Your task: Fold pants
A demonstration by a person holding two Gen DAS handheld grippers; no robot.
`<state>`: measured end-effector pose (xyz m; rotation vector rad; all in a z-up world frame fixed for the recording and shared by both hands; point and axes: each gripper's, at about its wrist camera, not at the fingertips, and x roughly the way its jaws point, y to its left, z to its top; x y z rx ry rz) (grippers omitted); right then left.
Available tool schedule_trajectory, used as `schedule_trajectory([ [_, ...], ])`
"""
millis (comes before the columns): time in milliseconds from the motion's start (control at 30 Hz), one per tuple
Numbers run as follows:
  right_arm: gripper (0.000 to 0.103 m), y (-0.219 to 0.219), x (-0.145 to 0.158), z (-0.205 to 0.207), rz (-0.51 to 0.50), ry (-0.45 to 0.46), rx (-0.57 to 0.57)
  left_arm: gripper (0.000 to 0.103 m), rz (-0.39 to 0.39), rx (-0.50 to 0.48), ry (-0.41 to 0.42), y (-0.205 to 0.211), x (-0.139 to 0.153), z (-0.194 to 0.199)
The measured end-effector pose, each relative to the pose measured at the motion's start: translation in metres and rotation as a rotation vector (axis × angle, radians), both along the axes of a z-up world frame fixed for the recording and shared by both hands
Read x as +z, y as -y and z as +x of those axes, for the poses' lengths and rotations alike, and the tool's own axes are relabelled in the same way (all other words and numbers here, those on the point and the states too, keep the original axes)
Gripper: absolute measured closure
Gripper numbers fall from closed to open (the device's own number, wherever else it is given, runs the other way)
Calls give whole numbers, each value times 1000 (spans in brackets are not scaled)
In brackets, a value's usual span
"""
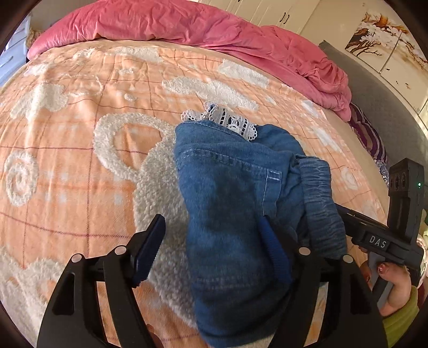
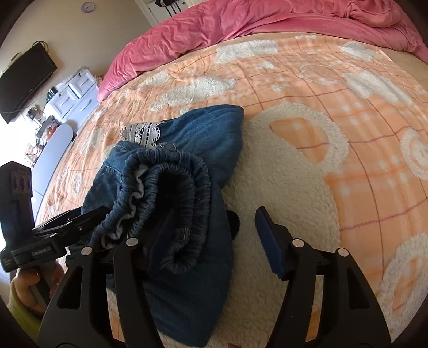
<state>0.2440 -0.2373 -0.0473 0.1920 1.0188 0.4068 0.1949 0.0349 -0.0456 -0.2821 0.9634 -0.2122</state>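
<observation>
The blue denim pants (image 1: 227, 187) lie folded in a thick bundle on the peach blanket (image 1: 67, 160), white lace trim (image 1: 232, 121) showing at the far end. My left gripper (image 1: 211, 251) is open around the bundle's near end; the denim rests against the right pad (image 1: 272, 249), clear of the left one. In the right wrist view the elastic waistband (image 2: 174, 187) is rolled on top of the pants (image 2: 208, 133). My right gripper (image 2: 214, 241) is open; its left finger is sunk in the denim folds, and its right pad (image 2: 267, 241) stands free over the blanket.
A crumpled pink duvet (image 1: 187, 24) runs along the bed's far side. A grey headboard (image 1: 379, 107) and a striped pillow (image 1: 369, 133) are on the right. White drawers (image 2: 72, 93) and a dark screen (image 2: 24, 80) stand beyond the bed's left edge. A person's hand (image 1: 393, 283) holds the right tool.
</observation>
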Motion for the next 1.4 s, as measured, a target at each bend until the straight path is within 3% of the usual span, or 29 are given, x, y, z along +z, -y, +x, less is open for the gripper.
schedule_trajectory([
  [267, 32, 5, 10, -16, -40, 38, -23, 22, 27, 2, 19, -1, 12, -18],
  [667, 9, 7, 44, -64, -124, 203, -46, 5, 31, -3, 83, 3, 32, -53],
  [1033, 9, 5, 68, -121, -166, 297, -47, 4, 50, 8, 155, 9, 48, -110],
  [1400, 9, 10, 74, -175, -203, 360, -55, 4, 75, 8, 151, 13, 44, -159],
])
